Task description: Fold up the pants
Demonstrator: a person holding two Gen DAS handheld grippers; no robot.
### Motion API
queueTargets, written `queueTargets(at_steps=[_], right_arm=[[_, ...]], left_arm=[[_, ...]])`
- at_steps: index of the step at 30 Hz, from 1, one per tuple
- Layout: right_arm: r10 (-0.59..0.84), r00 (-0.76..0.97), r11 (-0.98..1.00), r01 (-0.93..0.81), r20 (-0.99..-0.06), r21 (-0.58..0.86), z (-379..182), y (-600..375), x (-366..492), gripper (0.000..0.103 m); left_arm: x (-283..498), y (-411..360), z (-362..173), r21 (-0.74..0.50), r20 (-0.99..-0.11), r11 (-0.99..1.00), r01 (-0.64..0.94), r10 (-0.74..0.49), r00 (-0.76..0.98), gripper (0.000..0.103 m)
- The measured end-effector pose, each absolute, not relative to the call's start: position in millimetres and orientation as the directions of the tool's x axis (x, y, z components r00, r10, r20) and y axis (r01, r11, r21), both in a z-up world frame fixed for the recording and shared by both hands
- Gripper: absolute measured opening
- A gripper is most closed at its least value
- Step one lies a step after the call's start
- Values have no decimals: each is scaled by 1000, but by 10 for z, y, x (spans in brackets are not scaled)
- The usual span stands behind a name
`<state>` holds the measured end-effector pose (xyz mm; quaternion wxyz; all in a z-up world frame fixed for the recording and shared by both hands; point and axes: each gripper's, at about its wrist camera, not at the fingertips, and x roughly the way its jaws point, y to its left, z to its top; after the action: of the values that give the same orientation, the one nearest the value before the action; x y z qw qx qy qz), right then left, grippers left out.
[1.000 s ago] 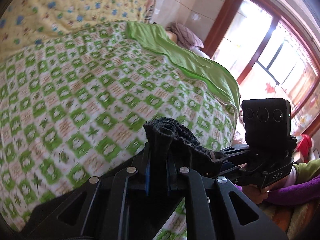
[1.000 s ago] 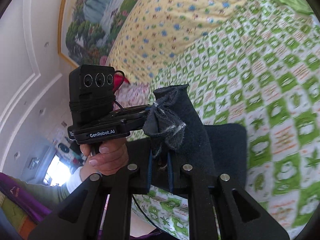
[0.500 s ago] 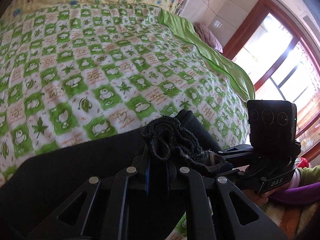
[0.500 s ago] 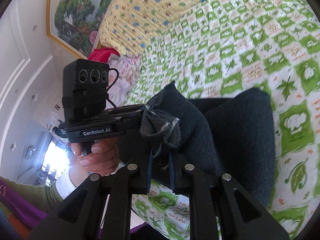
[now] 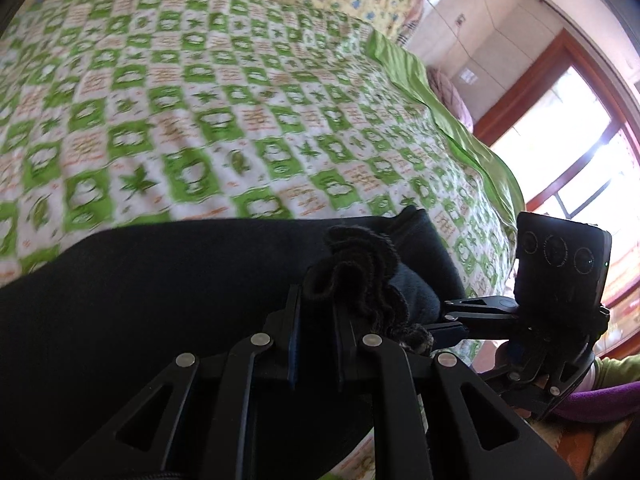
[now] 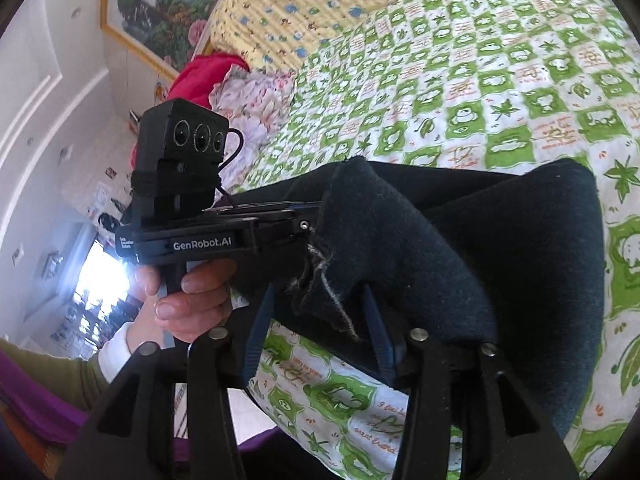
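Dark pants point(image 5: 160, 300) lying on checked bedspread point(image 5: 240, 120).
Left gripper point(image 5: 316, 316) narrow, pinching bunched hem; right gripper point(image 6: 320, 316) wide, fabric loose between, at 6 o'clock.

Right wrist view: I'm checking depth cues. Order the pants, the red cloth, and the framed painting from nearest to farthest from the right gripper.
1. Pants: between the fingers of the right gripper.
2. Red cloth: up left, at the bed's far end beside the floral pillow.
3. Framed painting: top left, on the wall behind the bed.
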<state>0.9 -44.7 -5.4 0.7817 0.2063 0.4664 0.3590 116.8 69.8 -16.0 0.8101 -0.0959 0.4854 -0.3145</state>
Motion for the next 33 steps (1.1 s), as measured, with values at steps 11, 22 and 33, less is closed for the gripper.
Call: queueTargets(at_steps=[11, 22, 33], right_arm=[[802, 295, 597, -427, -519, 679, 218, -328, 61, 48], [799, 281, 595, -504, -532, 626, 393, -48, 354, 48], [803, 187, 560, -559, -565, 611, 355, 574, 650, 48]], left_arm=[[866, 1221, -8, -493, -691, 833, 251, -549, 470, 13], [212, 1938, 15, -545, -660, 837, -35, -403, 634, 29], [-470, 2529, 71, -556, -641, 789, -262, -205, 740, 33]])
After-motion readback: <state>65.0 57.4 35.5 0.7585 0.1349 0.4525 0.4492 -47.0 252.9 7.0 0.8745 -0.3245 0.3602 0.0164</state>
